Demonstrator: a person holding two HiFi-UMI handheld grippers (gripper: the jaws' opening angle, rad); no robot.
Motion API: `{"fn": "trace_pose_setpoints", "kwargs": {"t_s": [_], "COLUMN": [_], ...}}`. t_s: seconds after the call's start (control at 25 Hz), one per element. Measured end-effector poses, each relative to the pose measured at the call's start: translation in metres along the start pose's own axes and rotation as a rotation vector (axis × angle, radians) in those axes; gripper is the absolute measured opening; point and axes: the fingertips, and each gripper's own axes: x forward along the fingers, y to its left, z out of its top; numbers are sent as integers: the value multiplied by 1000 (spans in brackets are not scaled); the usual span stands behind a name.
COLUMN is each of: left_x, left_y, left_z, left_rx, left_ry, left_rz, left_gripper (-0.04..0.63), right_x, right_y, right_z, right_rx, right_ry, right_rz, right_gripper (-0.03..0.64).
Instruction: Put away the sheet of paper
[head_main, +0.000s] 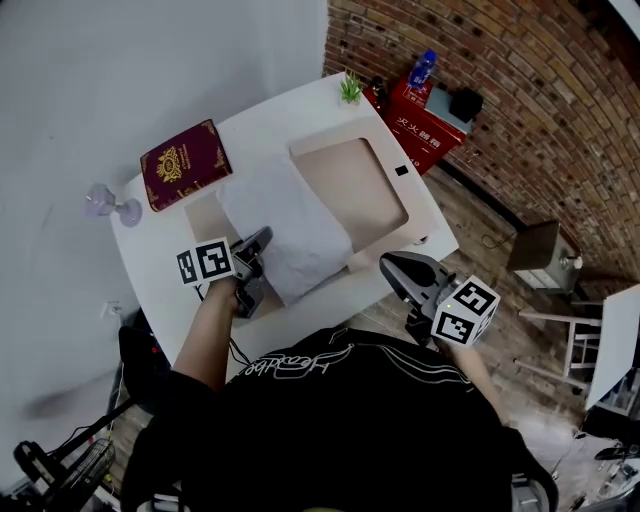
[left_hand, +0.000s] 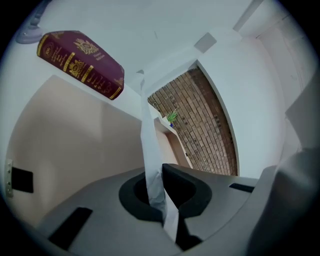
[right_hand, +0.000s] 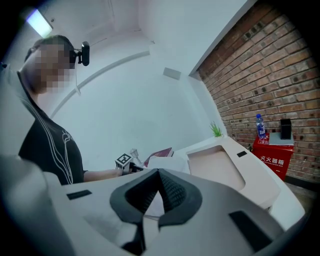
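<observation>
My left forearm (head_main: 205, 330) is bare and reaches out over the near side of the desk (head_main: 270, 125). The left gripper (head_main: 262, 240) points forward and a bit down. It is pinched tight on the near edge of the sheet of paper (head_main: 290, 225). The paper is white, thin and a little crinkly. It lies flat across the left part of the smooth tan dip (head_main: 365, 185) in the white desk. My right gripper (head_main: 388, 265) is near the desk's close right corner and points at it. Its dark ridged pads are pressed together with nothing between them. A thick dark red book (head_main: 185, 165) with gold patterns sits on the desk beyond the paper.
</observation>
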Motion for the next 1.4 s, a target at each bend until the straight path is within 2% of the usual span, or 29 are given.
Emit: {"fn": "trace_pose_setpoints", "kwargs": {"t_s": [0.2, 0.4, 0.92, 1.4], "left_x": [15, 22, 51, 94], "left_y": [3, 5, 0, -16], "left_z": [-4, -5, -6, -3], "left_rx": [14, -5, 8, -4], "left_ry": [26, 20, 10, 32], "left_rz": [10, 34, 198, 242], "left_gripper": [32, 32, 32, 32], "right_x": [11, 15, 5, -1], "right_y": [0, -1, -48, -76], "right_z": [3, 2, 31, 47], "right_rx": [-7, -4, 2, -10], "right_ry": [0, 8, -7, 17], "right_rz": [3, 33, 130, 183], "right_gripper": [4, 3, 3, 4]}}
